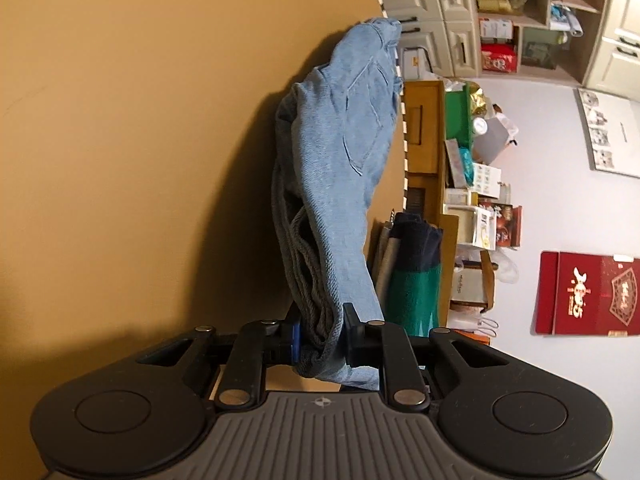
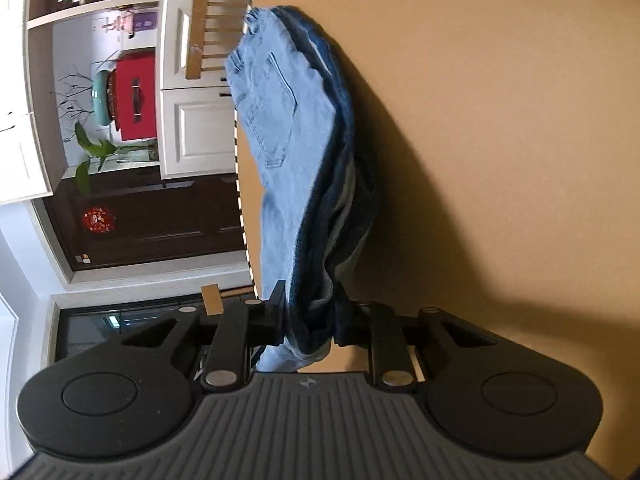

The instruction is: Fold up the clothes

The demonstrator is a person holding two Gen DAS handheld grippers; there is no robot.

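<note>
A pair of light blue jeans (image 1: 344,168) is held up off a tan table (image 1: 140,140), bunched in several layers. My left gripper (image 1: 320,336) is shut on one bunched end of the jeans. My right gripper (image 2: 310,316) is shut on the other end of the jeans (image 2: 292,152), where a back pocket faces the camera. The far part of the cloth reaches toward the table's edge in both views. Both wrist views are rolled sideways.
The tan table (image 2: 500,140) fills half of each view. Beyond its edge stand cream cabinets (image 1: 432,8), a cluttered wooden shelf (image 1: 464,184), a red box (image 1: 584,296), a wooden chair back (image 2: 208,24) and a dark door (image 2: 160,224).
</note>
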